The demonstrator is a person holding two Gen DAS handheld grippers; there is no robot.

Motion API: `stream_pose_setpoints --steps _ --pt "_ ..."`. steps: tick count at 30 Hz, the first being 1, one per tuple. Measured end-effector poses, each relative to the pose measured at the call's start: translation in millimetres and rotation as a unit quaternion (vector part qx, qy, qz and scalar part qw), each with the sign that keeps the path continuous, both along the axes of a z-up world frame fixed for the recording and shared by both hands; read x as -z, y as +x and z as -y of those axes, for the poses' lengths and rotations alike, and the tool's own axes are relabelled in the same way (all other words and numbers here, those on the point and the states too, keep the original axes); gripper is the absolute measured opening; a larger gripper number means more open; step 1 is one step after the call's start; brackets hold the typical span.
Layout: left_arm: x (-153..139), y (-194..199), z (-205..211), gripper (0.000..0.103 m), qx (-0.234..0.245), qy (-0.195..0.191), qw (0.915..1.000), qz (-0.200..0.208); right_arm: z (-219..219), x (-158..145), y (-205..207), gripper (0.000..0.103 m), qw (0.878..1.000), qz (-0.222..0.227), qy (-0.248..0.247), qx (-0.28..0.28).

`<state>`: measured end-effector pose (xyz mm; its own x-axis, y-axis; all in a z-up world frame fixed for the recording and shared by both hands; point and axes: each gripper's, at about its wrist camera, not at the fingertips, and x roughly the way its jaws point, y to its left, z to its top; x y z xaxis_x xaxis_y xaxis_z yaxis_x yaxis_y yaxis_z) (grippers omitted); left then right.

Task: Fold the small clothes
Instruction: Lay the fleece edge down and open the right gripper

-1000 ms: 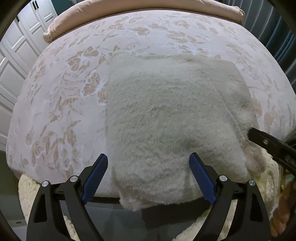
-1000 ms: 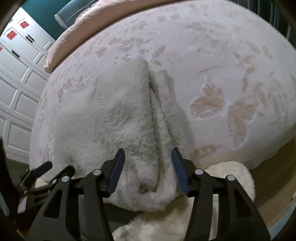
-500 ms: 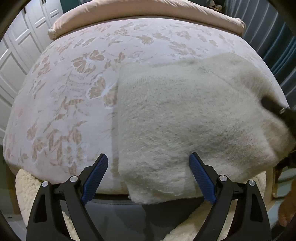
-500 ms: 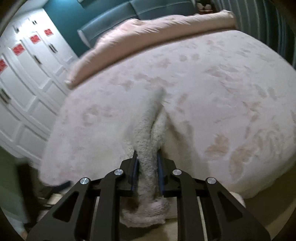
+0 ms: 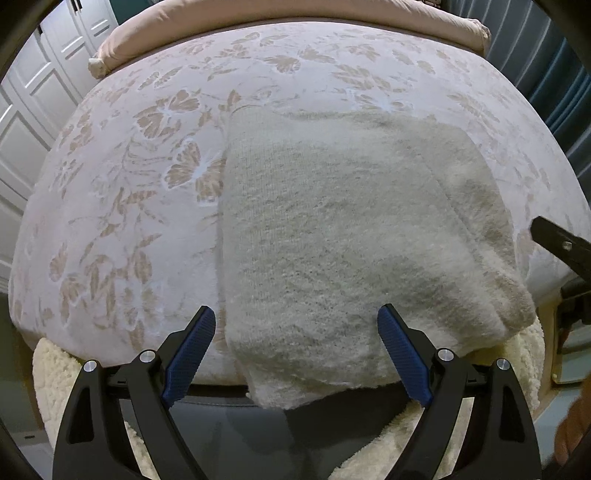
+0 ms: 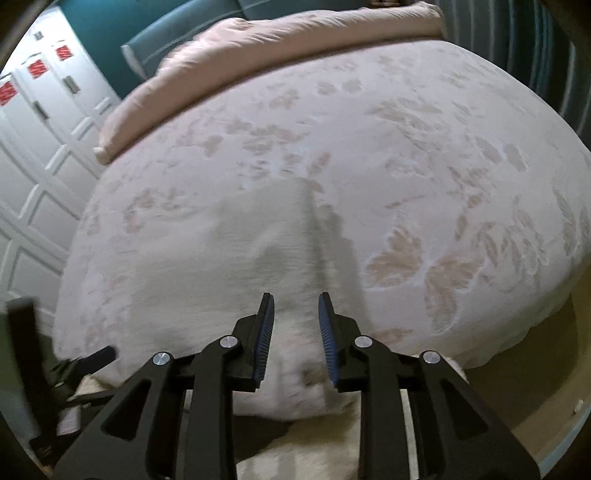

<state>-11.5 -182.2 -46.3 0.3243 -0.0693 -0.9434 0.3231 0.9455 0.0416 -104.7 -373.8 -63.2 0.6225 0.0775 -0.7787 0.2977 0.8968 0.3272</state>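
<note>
A cream fuzzy garment (image 5: 332, 240) lies folded on the near part of the floral bed cover (image 5: 147, 184), its lower edge hanging over the bed's front edge. My left gripper (image 5: 295, 310) hovers over that edge, open, its blue pads wide on either side of the cloth and not touching it. A folded-over flap with a seam runs down the garment's right side. My right gripper (image 6: 296, 297) is above that right fold of the garment (image 6: 258, 258); its jaws are opening, with a clear gap and nothing pressed between the pads. One of its fingers shows at the right edge of the left wrist view.
A rolled pink duvet (image 5: 295, 22) lies across the bed's far end. White panelled wardrobe doors (image 5: 29, 110) stand to the left, and dark curtains (image 5: 576, 92) hang on the right. A fluffy cream rug (image 5: 48, 369) lies on the floor under the bed's front edge.
The right gripper shut on the garment's right fold and lifted it, then rose and let go. The garment lies flat again. The left gripper kept still and open.
</note>
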Motion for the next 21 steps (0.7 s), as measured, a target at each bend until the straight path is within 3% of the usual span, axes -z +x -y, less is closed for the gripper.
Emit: stream_pose_setpoints --steps 4,9,11,14,15,18,21 --pt "-9 4 -19 0.087 -0.023 0.006 0.9996 0.016 -37 -9 10 0.025 0.998 0.008 0.018 -0.063" --pt "-22 16 -79 0.087 -0.097 0.018 0.9947 0.026 -99 -13 29 0.025 0.989 0.017 0.012 -0.15" --pt "-23 19 -99 0.087 -0.124 0.02 0.9917 0.026 -119 2 39 0.025 0.984 0.001 0.015 -0.175" --pt "-25 22 -120 0.087 -0.155 0.015 0.9875 0.026 -151 54 52 0.025 0.974 -0.07 -0.001 -0.213" --pt "-26 22 -121 0.087 -0.157 0.012 0.9873 0.025 -158 68 49 0.025 0.972 -0.071 -0.01 -0.225" --pt "-30 21 -109 0.087 -0.143 -0.001 0.9894 0.026 -157 58 40 0.023 0.97 -0.069 -0.021 -0.234" --pt "-30 20 -85 0.087 -0.11 -0.016 0.9934 0.027 -122 33 26 0.023 0.982 -0.05 0.005 -0.184"
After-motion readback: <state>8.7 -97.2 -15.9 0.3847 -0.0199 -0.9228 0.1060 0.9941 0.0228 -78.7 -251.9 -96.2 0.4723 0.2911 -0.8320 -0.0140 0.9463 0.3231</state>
